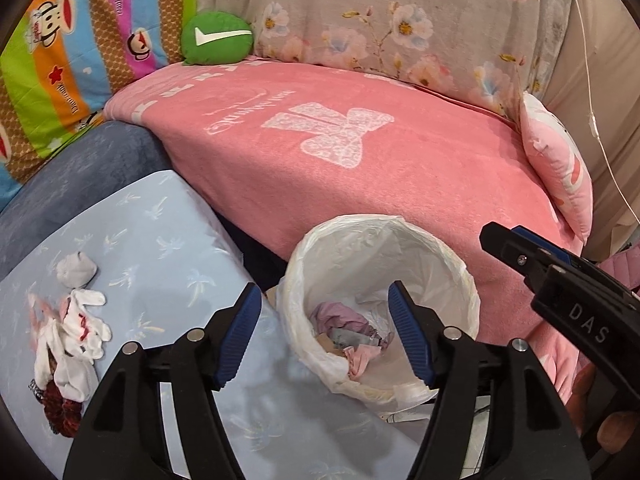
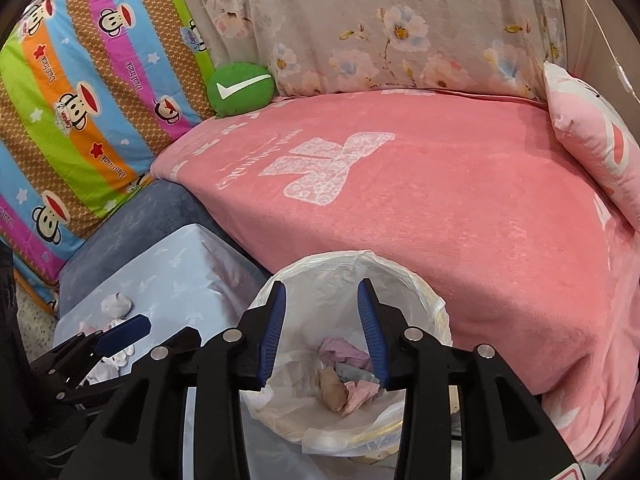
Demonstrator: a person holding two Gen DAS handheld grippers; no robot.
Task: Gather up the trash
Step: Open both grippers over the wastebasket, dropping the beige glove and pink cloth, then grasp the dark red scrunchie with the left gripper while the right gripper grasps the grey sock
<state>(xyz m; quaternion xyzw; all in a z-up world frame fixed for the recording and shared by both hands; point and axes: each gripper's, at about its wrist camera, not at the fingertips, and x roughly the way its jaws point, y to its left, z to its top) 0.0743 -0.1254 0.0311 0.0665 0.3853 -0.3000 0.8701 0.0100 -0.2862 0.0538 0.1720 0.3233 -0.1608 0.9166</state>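
A small bin lined with a white plastic bag (image 1: 460, 280) (image 2: 400, 276) stands between a low table and a sofa. Crumpled pink, purple and grey scraps (image 1: 352, 336) (image 2: 348, 376) lie at its bottom. My left gripper (image 1: 324, 336) hangs over the bin's near left rim, open, with nothing between its blue pads. My right gripper (image 2: 322, 332) sits above the bin's mouth, jaws apart and empty; its arm also shows at the right of the left wrist view. On the light blue table lie a grey crumpled wad (image 1: 76, 268) (image 2: 116, 306) and a heap of white and red scraps (image 1: 68, 344).
The table's light blue cloth (image 1: 160, 240) (image 2: 192, 272) lies left of the bin. A sofa under a pink blanket (image 1: 360, 160) (image 2: 440, 200) rises right behind it, with a green round cushion (image 1: 216, 38) (image 2: 240, 88), a striped cartoon cushion (image 2: 80, 100) and a pink pillow (image 1: 560, 176).
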